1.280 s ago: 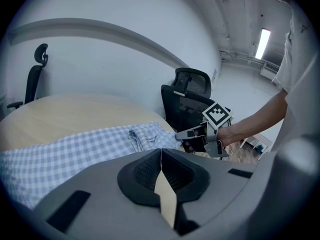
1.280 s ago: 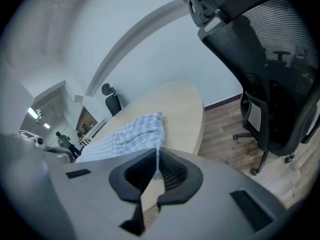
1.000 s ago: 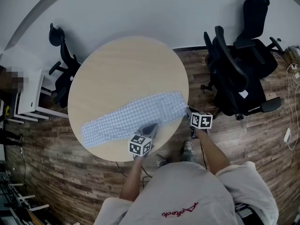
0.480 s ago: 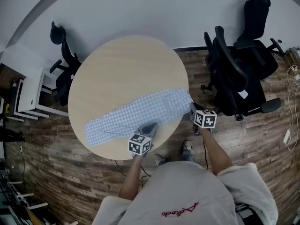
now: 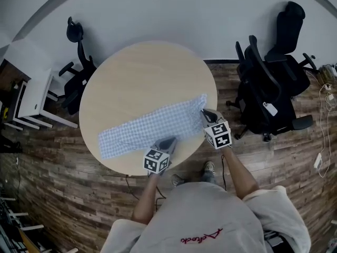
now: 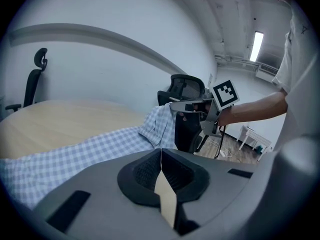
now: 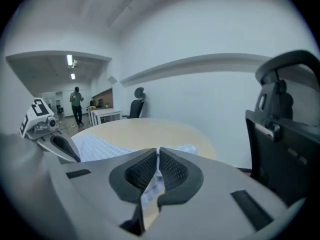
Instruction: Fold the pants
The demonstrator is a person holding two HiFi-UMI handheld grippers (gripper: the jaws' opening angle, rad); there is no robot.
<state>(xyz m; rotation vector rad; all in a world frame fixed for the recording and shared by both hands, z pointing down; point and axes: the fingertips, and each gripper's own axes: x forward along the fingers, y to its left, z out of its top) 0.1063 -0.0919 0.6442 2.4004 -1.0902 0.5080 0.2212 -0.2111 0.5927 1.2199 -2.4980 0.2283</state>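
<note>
Pants (image 5: 158, 124) corner now lifted above table (image 5: 142, 73) by right tongs (image 5: 204, 111).

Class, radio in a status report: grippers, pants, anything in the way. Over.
Left gripper shut by near edge of pants, grip unclear. Right gripper shut on one end, raised off the table. Rest lies flat, unfolded. Nothing in the way.

An office: a round pale-wood table (image 5: 142, 73) stands on a wood-plank floor (image 5: 63, 194) before a plain white wall (image 5: 174, 9); black swivel chairs (image 5: 271, 86) with headrests stand around it; a white desk (image 5: 31, 96) sits at the left; strip lights (image 6: 257, 45) run along the ceiling; beyond, an open hall holds more white desks (image 7: 105, 115) and a standing person (image 7: 76, 106).
</note>
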